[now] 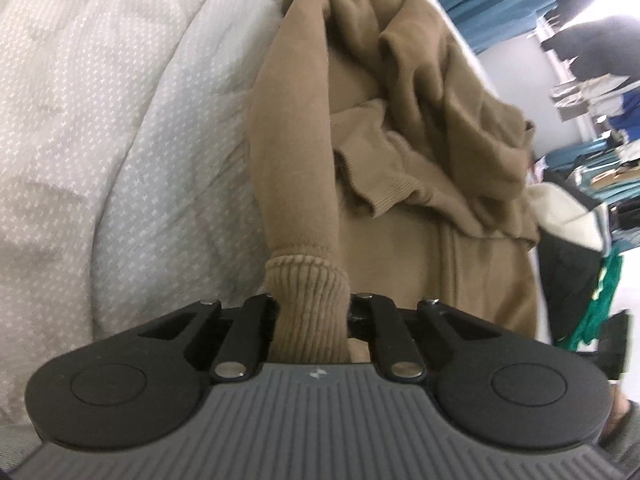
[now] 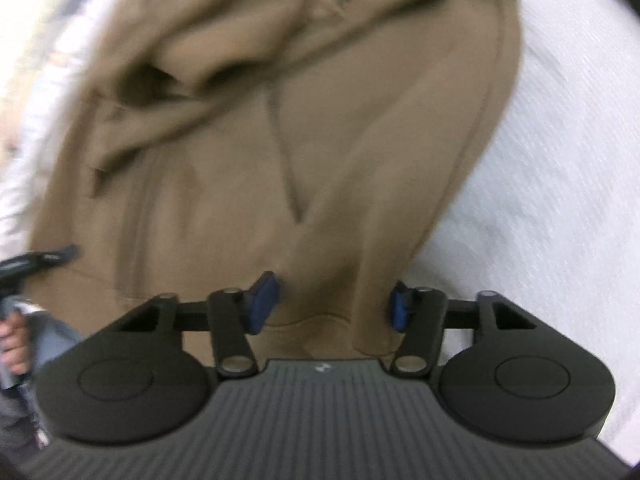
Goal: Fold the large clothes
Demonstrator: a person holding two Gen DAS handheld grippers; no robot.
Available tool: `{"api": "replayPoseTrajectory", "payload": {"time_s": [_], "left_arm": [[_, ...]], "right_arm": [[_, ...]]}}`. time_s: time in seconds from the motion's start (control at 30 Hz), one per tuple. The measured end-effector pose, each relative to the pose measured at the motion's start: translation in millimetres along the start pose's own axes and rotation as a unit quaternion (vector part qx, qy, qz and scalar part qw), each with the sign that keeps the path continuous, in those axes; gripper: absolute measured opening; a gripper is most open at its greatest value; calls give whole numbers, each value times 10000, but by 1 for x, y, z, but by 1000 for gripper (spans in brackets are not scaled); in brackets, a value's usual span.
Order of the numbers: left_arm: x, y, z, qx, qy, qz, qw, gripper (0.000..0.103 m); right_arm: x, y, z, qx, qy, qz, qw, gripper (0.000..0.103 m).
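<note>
A tan sweatshirt lies crumpled on a white quilted bedcover. One long sleeve runs from the heap straight toward my left gripper, which is shut on the sleeve's ribbed cuff; the cuff hides the pads. In the right wrist view the sweatshirt's body fills the frame, blurred. My right gripper points down over its near hem, its blue pads apart with a ridge of the tan cloth between them. I see no firm pinch.
The bedcover stretches to the right of the garment. Beyond the bed's far side are teal curtains, a person in dark clothes and a green item. A hand and the other gripper's tip show at the left edge.
</note>
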State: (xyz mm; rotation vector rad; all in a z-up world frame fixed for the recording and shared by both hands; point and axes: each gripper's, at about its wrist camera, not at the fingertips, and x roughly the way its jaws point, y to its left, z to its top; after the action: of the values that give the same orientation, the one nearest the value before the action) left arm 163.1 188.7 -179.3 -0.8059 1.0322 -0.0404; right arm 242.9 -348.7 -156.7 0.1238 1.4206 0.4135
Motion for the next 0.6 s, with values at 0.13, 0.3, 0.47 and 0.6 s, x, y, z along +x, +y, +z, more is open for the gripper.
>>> {"api": "replayPoseTrajectory", "payload": {"time_s": [0.13, 0.3, 0.47, 0.6], "left_arm": [[-16, 9, 2, -181, -230, -306, 9991, 11], [-35, 17, 5, -440, -521, -742, 9949, 10], [-62, 10, 8, -567, -874, -1030, 9892, 10], [-86, -2, 14, -529, -1156, -1123, 9855, 9]], "right_arm": [[15, 17, 0, -480, 107, -621, 9969, 40], [-13, 13, -7, -315, -406, -409, 9978, 18], [-81, -6, -17, -32, -1288, 549, 9901, 14], [-128, -11, -28, -39, -1912, 792, 9783, 12]]}}
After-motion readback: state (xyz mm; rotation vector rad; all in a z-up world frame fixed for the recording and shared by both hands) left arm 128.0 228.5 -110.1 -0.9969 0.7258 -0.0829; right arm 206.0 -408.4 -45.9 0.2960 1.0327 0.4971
